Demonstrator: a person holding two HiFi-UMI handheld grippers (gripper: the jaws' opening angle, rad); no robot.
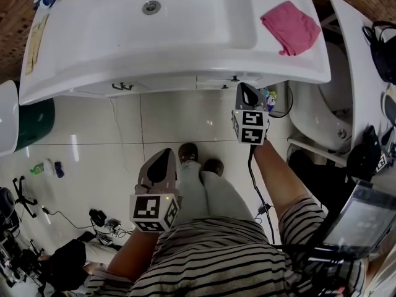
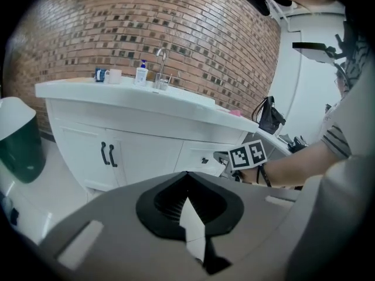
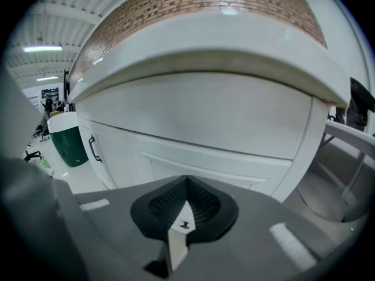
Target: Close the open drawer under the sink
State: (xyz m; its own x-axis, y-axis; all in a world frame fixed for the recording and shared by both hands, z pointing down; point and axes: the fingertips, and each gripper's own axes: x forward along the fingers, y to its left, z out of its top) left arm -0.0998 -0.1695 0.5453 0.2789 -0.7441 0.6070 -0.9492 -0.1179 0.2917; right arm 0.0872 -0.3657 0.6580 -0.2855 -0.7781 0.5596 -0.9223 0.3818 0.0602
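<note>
1. Far left, a green bin with a white lid stands on glossy white floor tiles, well apart from the work.
2. The left gripper, grey moulded plastic with ribbed black pads, hangs over the floor. Its fingers are pressed together on nothing. It faces the cabinet's two dark bar handles and seems to play no part in the push.
3. The washbasin, smooth and glossy white, overhangs the cabinet with a thick rounded lip. A gripper raised carelessly could knock against that lip.
4. The drawer sits under the basin's right half, to the right of the handled doors. Its white front has a recessed panel and a small dark knob. From the left gripper view it appears to stand slightly out from the cabinet face, though how far is unclear.
5. The right gripper, fingers closed and empty, points at the drawer front from just beside it. No view confirms that they touch.
   - Narrow hard tips on slick paint could skid sideways.
   - A push off-centre might skew the drawer on its runners.
   - A hard shove could slam it.
   - The gripper's trailing black cable might snag on the person's knee.
6. Far right, a soft, crumpled pink cloth lies on the basin's flat rim, clear of the push.
</note>
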